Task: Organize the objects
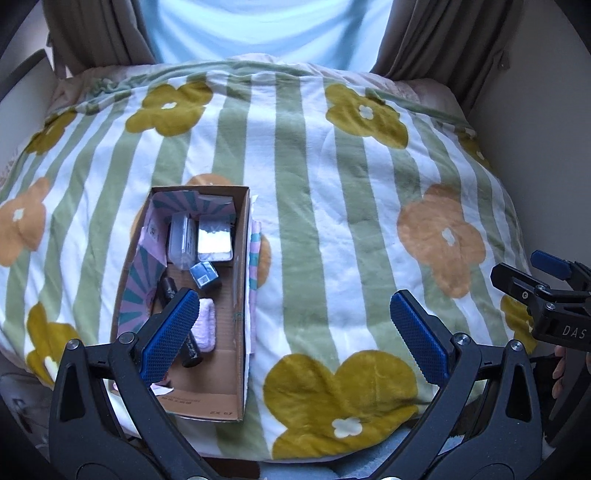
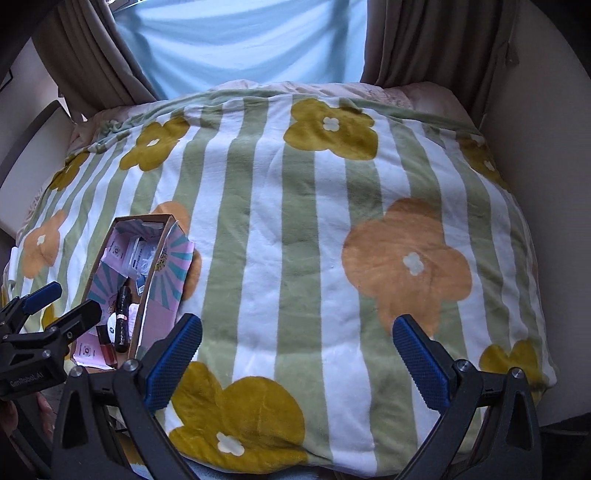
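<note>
An open cardboard box (image 1: 240, 295) lies on a flowered, striped blanket (image 1: 332, 221). Inside it are a clear plastic case (image 1: 181, 240), a shiny silver tin (image 1: 215, 240), a small blue box (image 1: 204, 275), a pink fuzzy item (image 1: 205, 325) and a dark tube (image 1: 192, 350). My left gripper (image 1: 291, 332) is open and empty, with its left finger over the box's near part. My right gripper (image 2: 295, 354) is open and empty over bare blanket, to the right of the box (image 2: 155, 280). The left gripper (image 2: 55, 306) also shows in the right wrist view, and the right gripper (image 1: 543, 273) in the left wrist view.
The blanket covers a bed that fills both views. Brown curtains (image 1: 92, 33) and a pale blue window drape (image 1: 258, 26) stand behind the bed. A wall (image 1: 546, 110) runs along its right side. A pale board (image 2: 33, 155) stands at its left.
</note>
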A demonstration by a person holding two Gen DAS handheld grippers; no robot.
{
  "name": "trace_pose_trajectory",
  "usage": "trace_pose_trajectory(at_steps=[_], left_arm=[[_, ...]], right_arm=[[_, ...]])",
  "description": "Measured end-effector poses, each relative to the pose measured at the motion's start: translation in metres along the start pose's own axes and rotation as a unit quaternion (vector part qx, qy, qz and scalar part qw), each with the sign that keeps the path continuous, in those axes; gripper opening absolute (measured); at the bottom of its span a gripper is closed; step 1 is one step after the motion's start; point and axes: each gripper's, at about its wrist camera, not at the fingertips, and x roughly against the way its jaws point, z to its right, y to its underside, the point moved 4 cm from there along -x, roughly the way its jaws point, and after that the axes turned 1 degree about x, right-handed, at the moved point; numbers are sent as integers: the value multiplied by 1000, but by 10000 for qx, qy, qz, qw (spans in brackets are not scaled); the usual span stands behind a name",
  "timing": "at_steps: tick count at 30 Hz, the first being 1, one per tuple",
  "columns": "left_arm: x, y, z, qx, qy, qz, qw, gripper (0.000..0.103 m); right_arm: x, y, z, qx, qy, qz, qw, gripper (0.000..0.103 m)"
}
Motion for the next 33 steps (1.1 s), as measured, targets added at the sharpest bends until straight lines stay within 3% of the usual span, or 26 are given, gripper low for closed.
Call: trace_pose_trajectory(at_steps=[33], left_arm=[[7, 0, 3, -132, -80, 95, 9998, 103]], right_arm=[[8, 4, 12, -134, 63, 117, 9998, 103]])
